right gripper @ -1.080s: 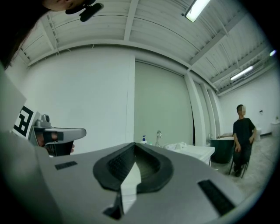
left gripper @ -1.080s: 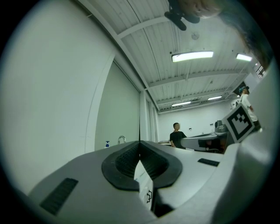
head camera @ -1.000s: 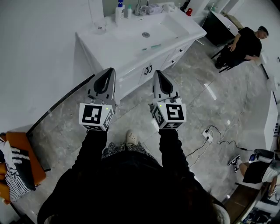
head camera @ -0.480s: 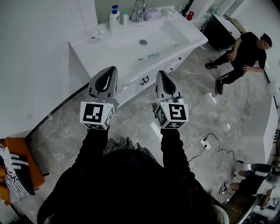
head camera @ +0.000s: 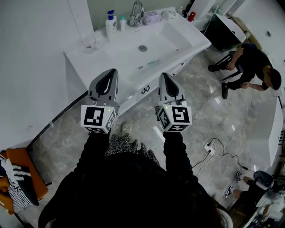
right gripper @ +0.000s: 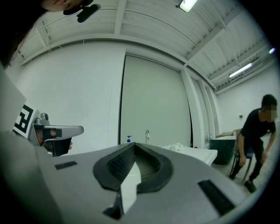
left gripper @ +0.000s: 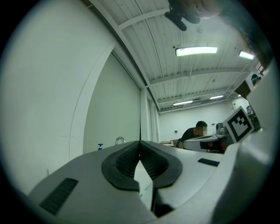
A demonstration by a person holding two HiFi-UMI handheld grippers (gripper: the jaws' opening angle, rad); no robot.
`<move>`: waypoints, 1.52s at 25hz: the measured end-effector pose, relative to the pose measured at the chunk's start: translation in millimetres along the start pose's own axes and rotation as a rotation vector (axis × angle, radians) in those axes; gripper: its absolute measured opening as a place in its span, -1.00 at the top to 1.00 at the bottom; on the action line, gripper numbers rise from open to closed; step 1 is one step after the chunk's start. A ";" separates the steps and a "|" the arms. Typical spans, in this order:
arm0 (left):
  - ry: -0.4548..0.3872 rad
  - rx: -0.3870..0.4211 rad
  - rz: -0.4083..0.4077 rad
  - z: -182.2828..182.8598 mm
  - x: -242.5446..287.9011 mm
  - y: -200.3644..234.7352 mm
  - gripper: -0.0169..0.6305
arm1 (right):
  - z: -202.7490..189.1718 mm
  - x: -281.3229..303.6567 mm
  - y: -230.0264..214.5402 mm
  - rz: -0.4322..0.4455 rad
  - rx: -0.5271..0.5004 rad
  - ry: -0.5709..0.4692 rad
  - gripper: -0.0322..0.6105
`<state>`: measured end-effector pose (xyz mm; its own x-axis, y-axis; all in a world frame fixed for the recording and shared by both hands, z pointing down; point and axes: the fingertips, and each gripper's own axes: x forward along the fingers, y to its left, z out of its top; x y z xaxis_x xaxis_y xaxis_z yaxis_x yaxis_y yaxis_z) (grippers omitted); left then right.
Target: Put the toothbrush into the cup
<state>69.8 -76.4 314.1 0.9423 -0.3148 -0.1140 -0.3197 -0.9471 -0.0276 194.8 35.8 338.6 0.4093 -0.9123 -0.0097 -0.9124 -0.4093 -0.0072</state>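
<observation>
Seen from above, a person in black sleeves stands on a grey marble floor facing a white bathroom vanity, with a tool in each hand.

At the far left edge, an orange seat carries a black-and-white striped item. The cup, of clear glass, stands upright on the back left corner of the white tabletop, close to the wall.

The left tool is held level in the air and points at the vanity, with its square-marker cube nearest the person. Its two jaws are pressed together with nothing between them.

Along the back of the tabletop, from left to right, stand a white pump bottle with a blue top, a smaller bottle and a chrome faucet. Below the faucet is the shallow white basin with a round drain.

The toothbrush, thin and teal, lies flat in the basin, to the right of the drain and toward the front edge. It is well apart from the cup and touches neither tool.

The right tool is held parallel to the left one, with a gap between them. Its jaws are also pressed together and hold nothing. A small red object sits at the back right corner of the tabletop.

Farther right, another person in black sits bent forward. On the floor in front of that person lies a white power strip with a trailing cable.
</observation>
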 end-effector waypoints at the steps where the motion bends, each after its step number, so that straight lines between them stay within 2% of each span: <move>1: 0.001 0.000 -0.002 -2.2 6.0 3.9 0.92 | -1.8 6.6 -2.4 -0.003 0.001 0.002 0.89; 20: 0.008 -0.014 -0.006 -27.5 138.4 93.2 0.92 | -13.9 156.6 -46.4 -0.038 0.008 0.028 0.89; 38: 0.037 -0.012 0.004 -41.0 186.9 115.8 0.92 | -27.7 211.8 -69.6 -0.020 0.032 0.052 0.89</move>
<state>213.0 -247.5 330.2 0.9439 -0.3209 -0.0777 -0.3229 -0.9463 -0.0150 344.9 -129.3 364.8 0.4264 -0.9035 0.0429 -0.9030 -0.4279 -0.0384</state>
